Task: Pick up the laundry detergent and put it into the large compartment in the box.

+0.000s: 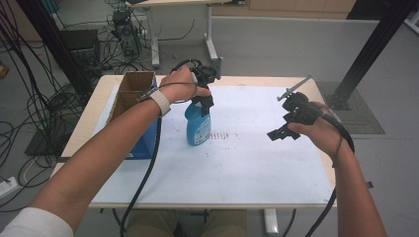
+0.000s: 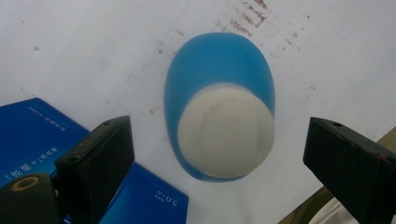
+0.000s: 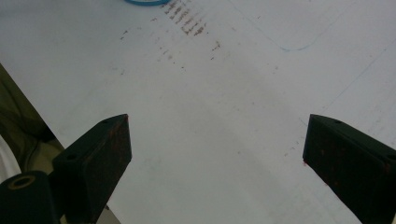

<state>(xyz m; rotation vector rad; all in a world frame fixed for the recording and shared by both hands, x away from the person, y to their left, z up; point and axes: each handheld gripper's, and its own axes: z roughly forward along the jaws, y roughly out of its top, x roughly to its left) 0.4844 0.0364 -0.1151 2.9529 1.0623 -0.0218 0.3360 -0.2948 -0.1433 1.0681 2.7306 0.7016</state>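
I read this as lab: cables (image 1: 29, 106) tangled on floor left of table (image 1: 84, 131), black frame posts (image 1: 368, 47) either side, second desk (image 1: 163, 2) behind.

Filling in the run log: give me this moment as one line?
left gripper: open, above blue bottle | right gripper: open, over white mat | blue box: beside bottle
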